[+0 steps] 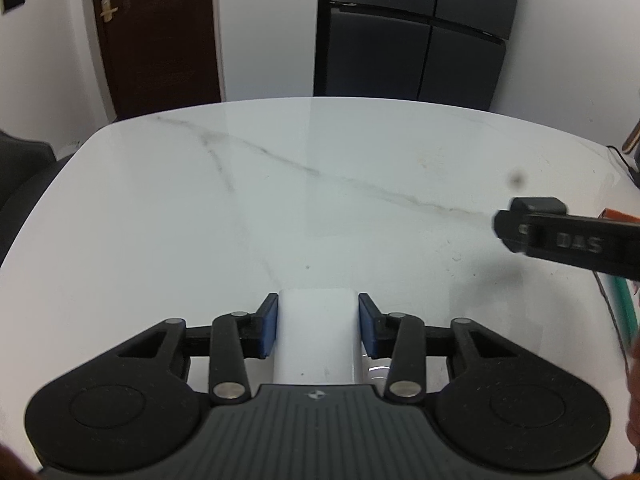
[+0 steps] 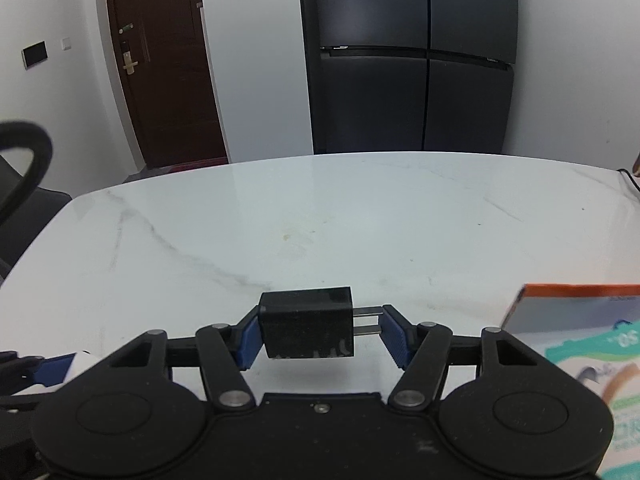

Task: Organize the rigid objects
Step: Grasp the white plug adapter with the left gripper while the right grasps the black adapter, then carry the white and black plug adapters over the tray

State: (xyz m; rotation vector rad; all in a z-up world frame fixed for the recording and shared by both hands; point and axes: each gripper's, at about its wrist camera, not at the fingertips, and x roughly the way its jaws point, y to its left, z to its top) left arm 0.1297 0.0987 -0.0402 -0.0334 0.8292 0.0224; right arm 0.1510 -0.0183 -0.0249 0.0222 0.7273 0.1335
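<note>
A white rectangular block (image 1: 318,344) sits between the blue pads of my left gripper (image 1: 318,320), which is shut on it low over the white marble table (image 1: 280,200). A black plug charger (image 2: 306,328) lies crosswise in my right gripper (image 2: 316,330). The left pad presses its body and the right pad presses the tips of its two metal prongs (image 2: 366,320). In the left wrist view a black finger (image 1: 568,240) of the right gripper reaches in from the right edge. The right wrist view shows the left gripper's blue pad (image 2: 56,366) and the white block's end (image 2: 82,360) at lower left.
An orange-edged printed box (image 2: 580,340) lies on the table at the right, close to my right gripper. A dark chair (image 2: 24,208) stands off the table's left edge. Behind the table are a dark fridge (image 2: 408,60) and a brown door (image 2: 160,60).
</note>
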